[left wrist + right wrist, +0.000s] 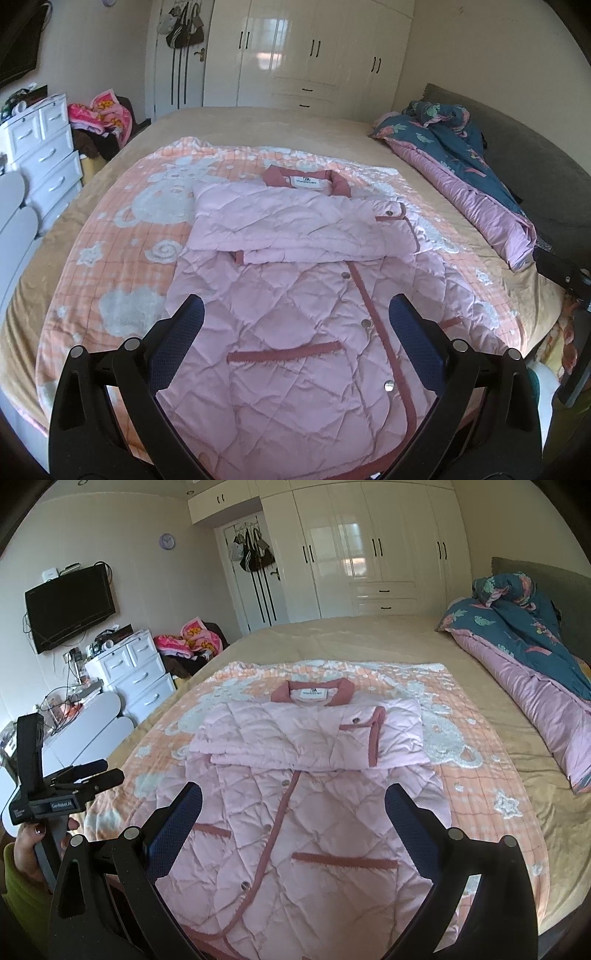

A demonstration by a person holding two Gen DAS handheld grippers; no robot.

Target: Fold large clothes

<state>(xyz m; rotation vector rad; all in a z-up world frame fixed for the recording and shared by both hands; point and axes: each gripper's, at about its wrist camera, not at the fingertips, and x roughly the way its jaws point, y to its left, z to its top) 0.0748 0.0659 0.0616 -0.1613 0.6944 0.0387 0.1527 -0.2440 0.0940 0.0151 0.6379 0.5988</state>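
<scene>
Your pink quilted coat (295,314) lies flat on the peach patterned blanket (122,236) that covers the middle of the bed (258,122). Its collar (306,181) points toward the wardrobe (314,51), and both sleeves are folded across the chest, forming a band over the upper part of the coat. The lower part, with its snap buttons and darker pink trim, stretches toward you.

Your left tongs (295,332) hover above the coat's lower half with the blue-padded fingers (177,347) spread wide and nothing between them. Your right tongs (293,819) hang over the same area, equally wide apart and empty.

In the right wrist view your left hand (29,849) grips the handle of the other tool at the left edge, beside the bed.

A rolled blue and pink duvet (524,657) lies along the headboard side, well apart from the coat. A white chest of drawers (133,672) stands against the wall beyond the bed.
</scene>
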